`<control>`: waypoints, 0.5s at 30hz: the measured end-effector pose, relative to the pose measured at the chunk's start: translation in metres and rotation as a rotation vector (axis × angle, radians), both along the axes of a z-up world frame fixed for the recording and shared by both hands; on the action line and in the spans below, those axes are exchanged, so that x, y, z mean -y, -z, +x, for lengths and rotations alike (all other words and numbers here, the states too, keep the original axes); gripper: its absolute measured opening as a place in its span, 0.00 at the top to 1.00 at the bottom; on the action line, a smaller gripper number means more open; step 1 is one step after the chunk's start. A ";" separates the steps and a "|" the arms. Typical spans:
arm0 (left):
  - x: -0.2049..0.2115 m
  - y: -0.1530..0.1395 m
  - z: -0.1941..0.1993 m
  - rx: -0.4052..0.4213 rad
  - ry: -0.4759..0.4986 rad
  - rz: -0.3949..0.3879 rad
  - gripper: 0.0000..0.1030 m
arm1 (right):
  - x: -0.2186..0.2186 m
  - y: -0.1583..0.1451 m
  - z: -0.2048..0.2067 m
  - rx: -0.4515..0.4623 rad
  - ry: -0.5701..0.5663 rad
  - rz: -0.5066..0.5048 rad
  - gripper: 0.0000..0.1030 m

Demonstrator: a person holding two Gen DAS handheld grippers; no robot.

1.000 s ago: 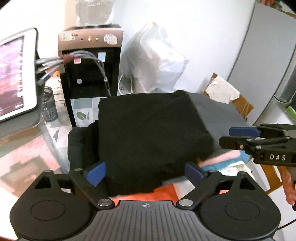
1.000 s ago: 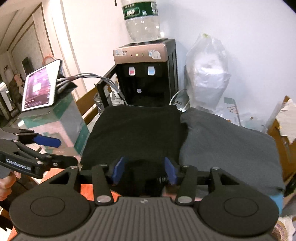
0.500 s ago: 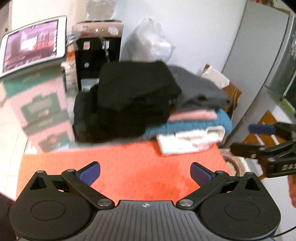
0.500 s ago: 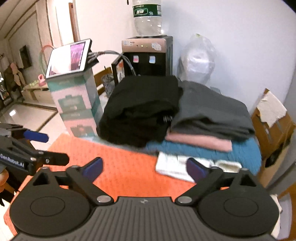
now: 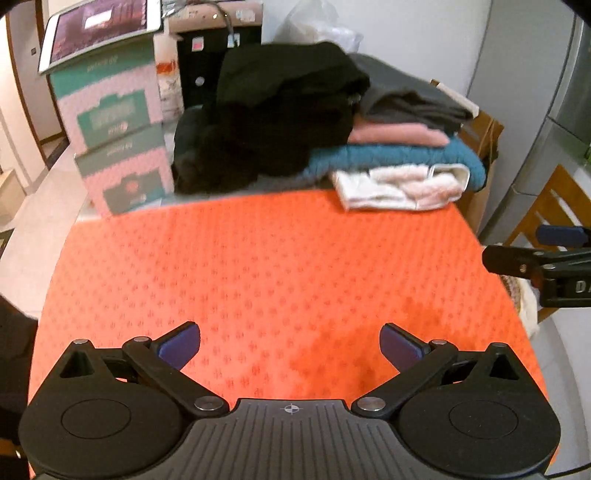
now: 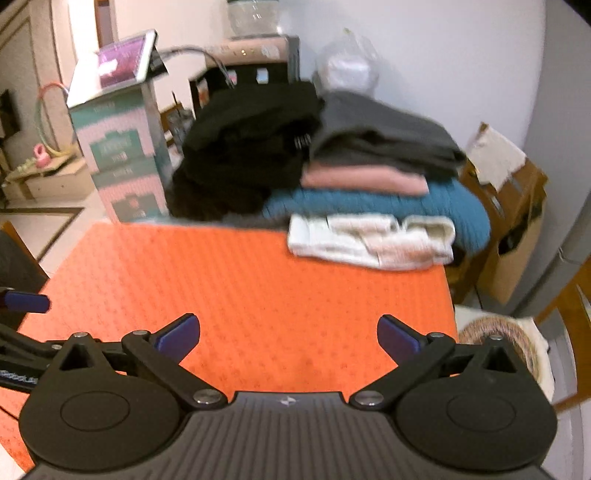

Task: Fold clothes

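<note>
A black folded garment (image 5: pixel 288 92) lies on top of a clothes stack at the far edge of the orange mat (image 5: pixel 258 266). Beside it are grey (image 5: pixel 406 96), pink (image 5: pixel 395 133), teal (image 5: pixel 388 157) and white (image 5: pixel 399 184) folded pieces. My left gripper (image 5: pixel 290 343) hovers open over the bare mat, well short of the stack, holding nothing. My right gripper (image 6: pixel 288 334) is open and empty too, over the mat's right part. In the right wrist view, the black garment (image 6: pixel 255 122) tops the stack. Each gripper shows at the other view's edge: right (image 5: pixel 524 247), left (image 6: pixel 22 321).
Two stacked pink-and-green boxes (image 5: pixel 114 122) with a tablet (image 5: pixel 99 26) on top stand left of the stack. A water dispenser (image 6: pixel 255 59) is behind. A cardboard box (image 6: pixel 517 221), a woven basket (image 6: pixel 498 339) and a wooden chair (image 5: pixel 554 206) lie off the right edge.
Both grippers pulled back from the black garment, which stays on the stack. The right jaws spread wide. The orange mat now fills the space before them.
</note>
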State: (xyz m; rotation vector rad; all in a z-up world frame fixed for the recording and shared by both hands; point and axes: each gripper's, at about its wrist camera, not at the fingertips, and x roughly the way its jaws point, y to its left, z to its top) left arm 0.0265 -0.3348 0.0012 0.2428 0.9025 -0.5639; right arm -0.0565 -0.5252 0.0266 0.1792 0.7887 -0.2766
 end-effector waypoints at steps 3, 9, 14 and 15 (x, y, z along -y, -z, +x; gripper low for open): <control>-0.005 0.014 -0.006 -0.021 -0.017 0.023 0.00 | -0.008 0.020 -0.005 -0.016 0.013 0.000 0.00; -0.011 0.030 -0.013 -0.039 -0.033 0.053 0.00 | -0.018 0.043 -0.009 -0.040 0.035 0.003 0.00; -0.011 0.033 -0.014 -0.042 -0.023 0.061 0.00 | -0.023 0.048 -0.010 -0.040 0.035 0.000 0.00; -0.011 0.033 -0.014 -0.040 -0.019 0.060 0.00 | -0.024 0.048 -0.009 -0.038 0.037 -0.004 0.00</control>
